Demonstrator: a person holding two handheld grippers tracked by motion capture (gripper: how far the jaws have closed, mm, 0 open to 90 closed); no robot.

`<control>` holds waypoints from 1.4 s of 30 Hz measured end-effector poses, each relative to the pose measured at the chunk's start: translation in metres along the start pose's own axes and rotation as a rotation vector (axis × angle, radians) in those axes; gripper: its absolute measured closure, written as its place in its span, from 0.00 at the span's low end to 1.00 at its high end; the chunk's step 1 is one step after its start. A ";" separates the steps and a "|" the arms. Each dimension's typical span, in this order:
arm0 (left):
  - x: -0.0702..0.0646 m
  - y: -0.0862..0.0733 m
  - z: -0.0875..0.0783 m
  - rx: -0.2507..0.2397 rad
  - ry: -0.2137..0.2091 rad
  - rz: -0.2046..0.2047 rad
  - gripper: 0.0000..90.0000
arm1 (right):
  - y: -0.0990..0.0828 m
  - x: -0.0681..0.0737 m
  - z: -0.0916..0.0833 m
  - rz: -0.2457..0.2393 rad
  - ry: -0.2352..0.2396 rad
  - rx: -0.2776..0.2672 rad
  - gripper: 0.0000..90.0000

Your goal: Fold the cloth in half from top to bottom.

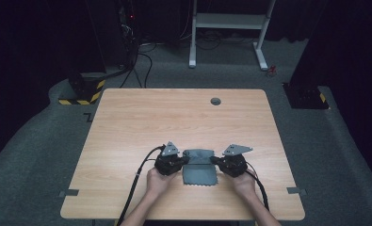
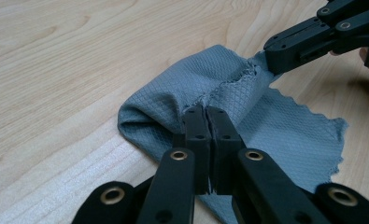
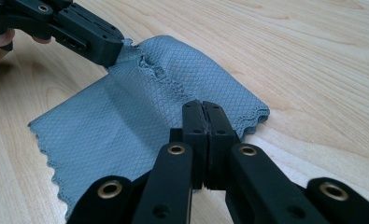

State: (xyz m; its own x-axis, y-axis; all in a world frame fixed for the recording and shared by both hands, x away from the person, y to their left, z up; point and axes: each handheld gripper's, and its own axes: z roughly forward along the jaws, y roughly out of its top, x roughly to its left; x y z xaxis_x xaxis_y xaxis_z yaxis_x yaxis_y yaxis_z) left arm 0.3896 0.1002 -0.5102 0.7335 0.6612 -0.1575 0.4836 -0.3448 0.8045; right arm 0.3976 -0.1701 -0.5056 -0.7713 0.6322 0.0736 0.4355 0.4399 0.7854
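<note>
Here the grey diamond-weave cloth (image 2: 275,126), half folded, is pinched by left tool (image 2: 206,112) and right tool (image 3: 203,108).

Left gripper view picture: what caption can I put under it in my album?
Two grippers pinch a grey cloth on a wooden table: left gripper near, right gripper at the far corner.

The left tongs (image 2: 206,112) cover the pinched edge of the grey cloth (image 2: 173,100); the person's forearms (image 1: 141,212) leave the high view's bottom edge.
</note>
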 end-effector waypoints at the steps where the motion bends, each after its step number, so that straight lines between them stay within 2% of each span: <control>1: 0.000 0.000 0.000 0.000 0.001 0.003 0.98 | 0.000 0.000 -0.001 0.001 0.001 -0.004 0.99; 12: -0.007 -0.005 -0.004 0.018 -0.009 0.013 0.98 | -0.007 0.005 -0.004 0.005 0.024 -0.005 0.99; 18: -0.013 -0.005 -0.006 0.032 -0.005 0.050 0.98 | -0.011 0.006 -0.006 0.012 0.026 -0.009 0.99; 25: -0.017 -0.014 -0.004 0.036 -0.013 0.040 0.98 | -0.015 0.009 -0.009 0.005 0.034 -0.006 0.99; 32: -0.020 -0.017 -0.009 0.025 -0.010 0.052 0.98 | -0.018 0.014 -0.011 -0.007 0.039 -0.003 0.99; 42: -0.023 -0.022 -0.010 0.026 -0.016 0.042 0.98 | -0.023 0.019 -0.012 -0.008 0.045 0.004 0.99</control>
State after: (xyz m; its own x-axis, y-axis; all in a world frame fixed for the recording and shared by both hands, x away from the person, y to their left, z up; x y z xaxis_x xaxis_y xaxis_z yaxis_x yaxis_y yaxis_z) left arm 0.3574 0.0989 -0.5187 0.7608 0.6353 -0.1327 0.4643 -0.3899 0.7952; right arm 0.3675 -0.1762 -0.5144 -0.7947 0.5995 0.0954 0.4315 0.4472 0.7835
